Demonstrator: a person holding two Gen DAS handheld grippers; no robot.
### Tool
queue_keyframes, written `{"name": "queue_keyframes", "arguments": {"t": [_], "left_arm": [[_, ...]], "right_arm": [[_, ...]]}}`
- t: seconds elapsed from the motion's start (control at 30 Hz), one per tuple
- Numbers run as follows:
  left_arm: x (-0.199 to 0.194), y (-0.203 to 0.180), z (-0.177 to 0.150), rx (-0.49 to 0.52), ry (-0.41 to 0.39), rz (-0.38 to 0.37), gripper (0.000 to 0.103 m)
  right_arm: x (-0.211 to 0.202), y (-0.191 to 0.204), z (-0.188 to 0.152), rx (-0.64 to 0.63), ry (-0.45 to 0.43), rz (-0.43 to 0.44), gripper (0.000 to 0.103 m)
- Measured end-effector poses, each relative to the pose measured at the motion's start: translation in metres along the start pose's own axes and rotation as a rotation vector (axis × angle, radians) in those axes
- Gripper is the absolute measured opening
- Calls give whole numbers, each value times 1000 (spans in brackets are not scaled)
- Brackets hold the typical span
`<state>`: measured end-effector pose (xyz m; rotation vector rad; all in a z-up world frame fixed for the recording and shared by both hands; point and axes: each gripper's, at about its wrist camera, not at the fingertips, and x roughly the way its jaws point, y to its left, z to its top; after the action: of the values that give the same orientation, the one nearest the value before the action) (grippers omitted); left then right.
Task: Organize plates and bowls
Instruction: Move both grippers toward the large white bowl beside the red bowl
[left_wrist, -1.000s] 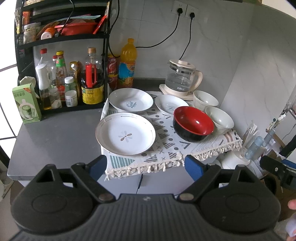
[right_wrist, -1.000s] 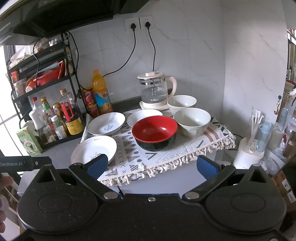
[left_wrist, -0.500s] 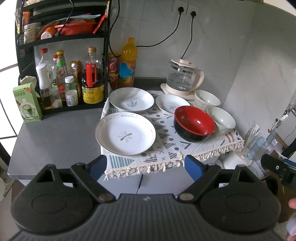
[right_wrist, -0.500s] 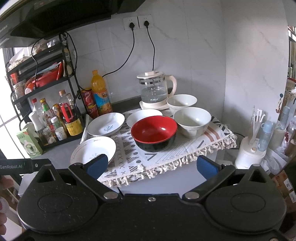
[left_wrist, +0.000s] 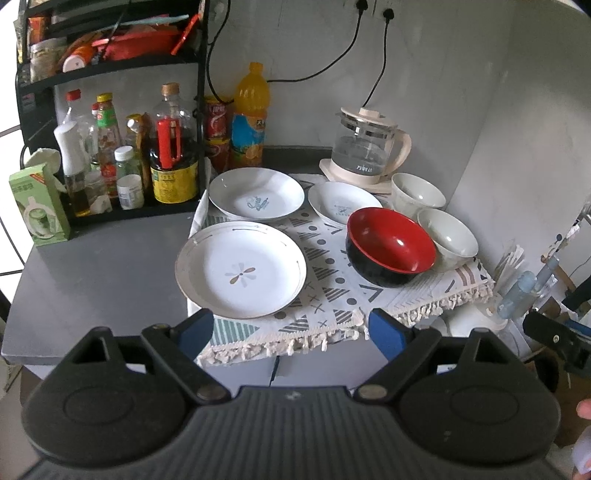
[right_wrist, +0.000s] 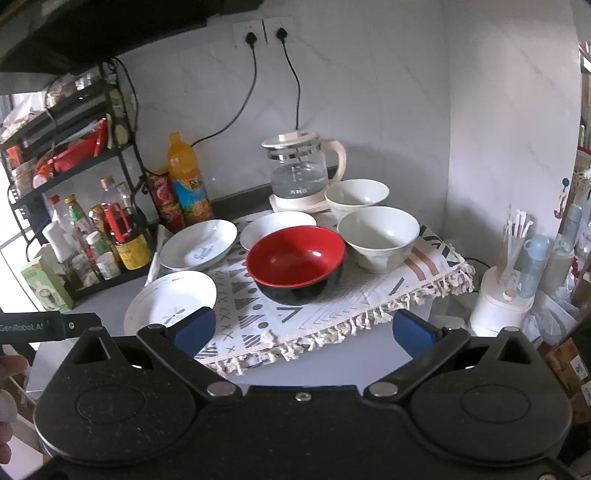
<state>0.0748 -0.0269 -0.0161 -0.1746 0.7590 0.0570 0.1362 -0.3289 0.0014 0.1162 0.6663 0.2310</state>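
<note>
Now both grippers are spread wide and hold nothing, in front of the counter.
On the patterned cloth (left_wrist: 332, 273) lie three plates: the big plate (left_wrist: 241, 270) nearest the left gripper (left_wrist: 291, 328), two smaller behind. The red bowl (right_wrist: 295, 264) stands beyond the right gripper (right_wrist: 303, 328), two white bowls (right_wrist: 378, 236) just beside it.

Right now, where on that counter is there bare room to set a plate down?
The grey counter is bare between the condiment rack and the flower plate, down to its near edge. A smaller patch of patterned cloth lies between that plate and the red bowl. Behind, two plates, two white bowls and the kettle crowd together.
</note>
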Motion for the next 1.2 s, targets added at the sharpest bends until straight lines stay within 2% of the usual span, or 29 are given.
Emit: {"name": "queue_keyframes", "arguments": {"t": [0.27, 0.7, 0.9, 1.07, 1.2], "left_arm": [[38, -17, 21, 18, 29, -13, 89], [109, -50, 65, 20, 71, -50, 89], [140, -67, 90, 27, 77, -82, 88], [163, -85, 109, 62, 87, -91, 88], [182, -96, 121, 62, 94, -109, 88]], "right_arm": [[31, -14, 13, 13, 30, 10, 103], [92, -49, 46, 47, 55, -36, 103], [117, -61, 64, 58, 63, -18, 103], [138, -70, 76, 85, 74, -46, 103], [152, -77, 83, 90, 68, -102, 103]]}}
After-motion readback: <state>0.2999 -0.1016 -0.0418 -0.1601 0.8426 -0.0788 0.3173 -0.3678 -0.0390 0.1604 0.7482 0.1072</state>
